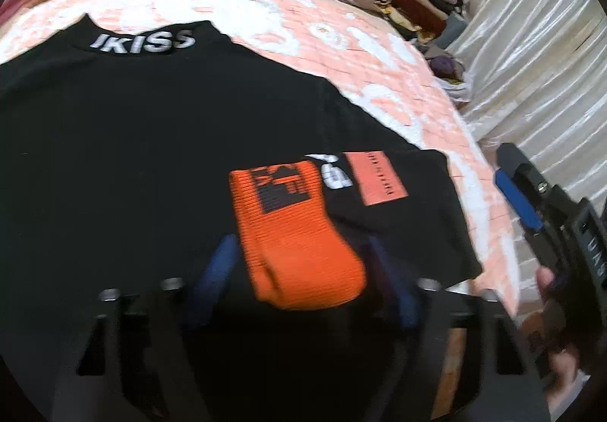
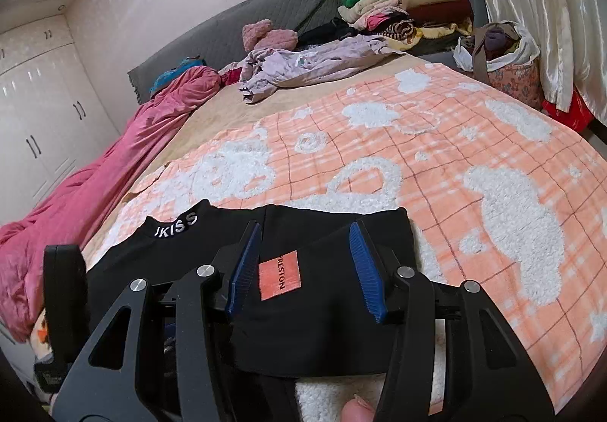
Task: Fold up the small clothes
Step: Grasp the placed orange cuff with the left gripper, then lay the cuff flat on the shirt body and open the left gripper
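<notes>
Two grippers work over one black shirt [image 1: 132, 141] spread flat on the peach-and-white blanket [image 2: 474, 164] that covers the near part of the bed, its lettered collar [image 1: 142, 42] pointing toward the headboard. The shirt lies close to the blanket's near edge, presumably so both hands can reach it without stretching. Its right sleeve or side panel, the one with the salmon patch [image 2: 280, 275], already lies doubled inward across the body — a first fold, by the look of it.

The left gripper [image 1: 303, 266] hovers low over the shirt's lower middle with its blue pads [image 1: 218, 266] spread apart. A folded orange sock-like piece [image 1: 299, 232] sits between them, resting on the black cloth; the view is blurred, and I see no pad pressing on it, so I read it as straddled rather than pinched.

The right gripper [image 2: 307, 266] is also spread, its pads standing either side of the salmon patch and above the folded flap, gripping nothing. A fingertip [image 2: 356, 412] shows at the bottom of that view, on the handle.

Beyond the blanket's far edge, a lilac garment [image 2: 303, 65] lies crumpled and stacks of folded clothes [image 2: 409, 5] sit at the far right corner — likely the finished pile, kept clear of the working area.
</notes>
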The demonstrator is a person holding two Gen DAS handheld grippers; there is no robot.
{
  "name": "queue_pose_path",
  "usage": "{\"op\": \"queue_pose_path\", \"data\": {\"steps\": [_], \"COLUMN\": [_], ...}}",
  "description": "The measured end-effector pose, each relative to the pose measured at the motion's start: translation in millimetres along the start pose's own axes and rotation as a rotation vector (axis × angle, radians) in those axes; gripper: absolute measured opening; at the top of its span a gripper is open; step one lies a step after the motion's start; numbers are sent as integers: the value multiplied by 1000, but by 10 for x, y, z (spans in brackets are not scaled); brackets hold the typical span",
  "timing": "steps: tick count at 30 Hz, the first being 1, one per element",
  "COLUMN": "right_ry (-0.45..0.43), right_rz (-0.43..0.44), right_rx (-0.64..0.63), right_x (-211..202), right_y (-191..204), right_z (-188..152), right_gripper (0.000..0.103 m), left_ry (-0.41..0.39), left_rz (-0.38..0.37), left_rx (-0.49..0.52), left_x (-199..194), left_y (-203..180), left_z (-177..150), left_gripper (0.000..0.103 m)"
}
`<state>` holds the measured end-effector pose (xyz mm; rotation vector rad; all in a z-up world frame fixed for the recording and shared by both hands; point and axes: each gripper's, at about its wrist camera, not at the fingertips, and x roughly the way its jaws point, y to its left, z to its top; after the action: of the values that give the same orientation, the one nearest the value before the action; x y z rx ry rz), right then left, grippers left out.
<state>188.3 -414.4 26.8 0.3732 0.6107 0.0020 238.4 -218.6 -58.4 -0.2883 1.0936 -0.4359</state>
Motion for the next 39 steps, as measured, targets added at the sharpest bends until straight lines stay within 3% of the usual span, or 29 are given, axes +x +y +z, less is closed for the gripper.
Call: {"op": "queue_pose_path", "data": {"steps": [2, 3, 7, 15, 23, 29, 33, 39], "right_ry": [1, 1, 10, 35, 38, 58, 78, 112], "right_rz": [0, 1, 7, 22, -4, -7, -9, 12], "right_rx": [-1, -2, -11, -53, -56, -92, -156, -235], "right_x": [1, 1, 19, 88, 124, 206, 275, 366], "right_y": [-1, -2, 14, 125, 134, 227, 375, 586], "right_z": [0, 0, 5, -44, -76, -133, -207, -339], "right_gripper": [41, 41, 41, 41, 41, 41, 41, 41], "left_ry": [-4, -9, -37, -207, -352, -359, -344, -328], "left_rz": [-2, -19, -74, -33, 73, 153, 174, 185], "left_rx": [0, -1, -2, 39, -11, -49, -81, -101], "left_x": [9, 15, -20, -557, -1291, -1524, -1514, -1464], "left_y": [-19, -23, 10, 147, 682, 1125, 1339, 1535], "left_z": [14, 20, 29, 165, 377, 344, 262, 209], "left_gripper": [51, 31, 20, 17, 17, 17, 10, 9]}}
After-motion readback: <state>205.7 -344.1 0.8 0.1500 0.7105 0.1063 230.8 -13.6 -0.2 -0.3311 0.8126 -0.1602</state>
